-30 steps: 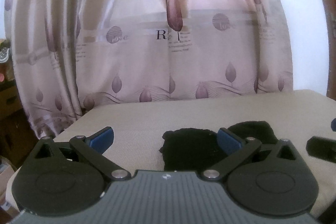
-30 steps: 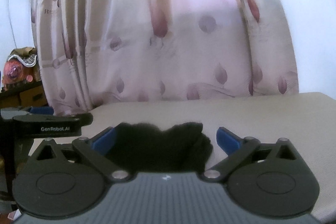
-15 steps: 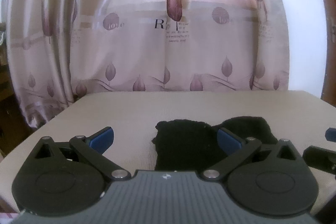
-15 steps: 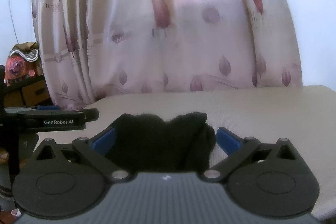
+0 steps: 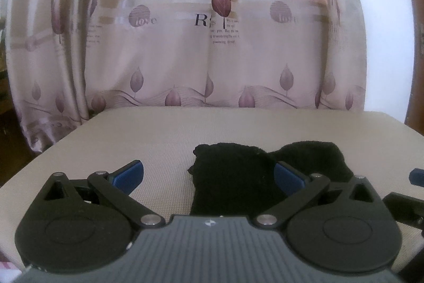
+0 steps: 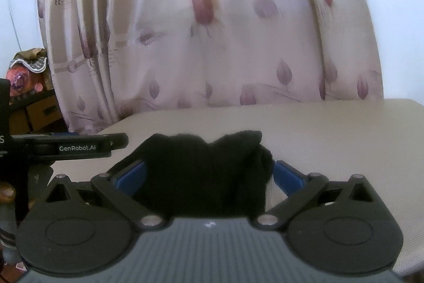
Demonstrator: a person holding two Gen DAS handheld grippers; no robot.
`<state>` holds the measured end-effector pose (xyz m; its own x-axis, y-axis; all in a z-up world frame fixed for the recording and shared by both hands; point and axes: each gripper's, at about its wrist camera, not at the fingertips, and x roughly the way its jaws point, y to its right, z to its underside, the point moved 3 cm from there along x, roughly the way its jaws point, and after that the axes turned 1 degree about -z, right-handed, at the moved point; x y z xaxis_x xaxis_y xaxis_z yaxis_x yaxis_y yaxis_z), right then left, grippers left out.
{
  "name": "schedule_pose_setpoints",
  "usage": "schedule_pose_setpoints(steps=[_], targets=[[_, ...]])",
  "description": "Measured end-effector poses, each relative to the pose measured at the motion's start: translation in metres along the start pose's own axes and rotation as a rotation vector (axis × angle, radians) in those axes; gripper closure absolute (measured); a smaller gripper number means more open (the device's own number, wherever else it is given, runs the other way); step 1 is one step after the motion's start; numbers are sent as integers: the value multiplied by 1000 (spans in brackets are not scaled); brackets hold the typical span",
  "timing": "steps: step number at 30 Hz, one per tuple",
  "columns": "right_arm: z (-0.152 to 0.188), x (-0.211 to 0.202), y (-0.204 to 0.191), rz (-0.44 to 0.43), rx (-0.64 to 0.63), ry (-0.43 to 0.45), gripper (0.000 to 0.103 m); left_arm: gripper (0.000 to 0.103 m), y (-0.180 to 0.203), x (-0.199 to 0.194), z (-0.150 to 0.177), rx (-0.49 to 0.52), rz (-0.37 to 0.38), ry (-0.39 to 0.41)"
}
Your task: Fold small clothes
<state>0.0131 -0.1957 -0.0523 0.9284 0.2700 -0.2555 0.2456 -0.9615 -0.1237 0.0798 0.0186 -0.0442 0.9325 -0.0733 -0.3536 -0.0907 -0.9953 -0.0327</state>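
Both tools spread wide over black cloth (image 5: 233,177) on table (image 5: 132,139).

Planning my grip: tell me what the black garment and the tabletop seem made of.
Black garment: likely knit fabric, matte, with fuzzy edges and soft folds; the fibre is unclear. Tabletop: beige woven-looking cloth or mesh cover, matte, showing a fine grid texture.

A lived-in room of a home. A leaf-printed pink curtain (image 5: 217,44) hangs at the far side behind a beige padded surface (image 5: 159,139), and household clutter (image 6: 26,76) is piled at far left against a white wall (image 6: 18,4).
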Motion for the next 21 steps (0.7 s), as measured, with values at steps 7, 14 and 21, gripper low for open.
schedule_pose_setpoints(steps=[7,14,21], targets=[[1,6,1,53,-27,-7,0,0,1,4,4,-8,-13,-3],[1,14,8,71,-13,-24,0,0,4,10,8,1,-9,-21],[3,18,7,67,-22,-38,0,0,5,19,12,-25,21,-68]])
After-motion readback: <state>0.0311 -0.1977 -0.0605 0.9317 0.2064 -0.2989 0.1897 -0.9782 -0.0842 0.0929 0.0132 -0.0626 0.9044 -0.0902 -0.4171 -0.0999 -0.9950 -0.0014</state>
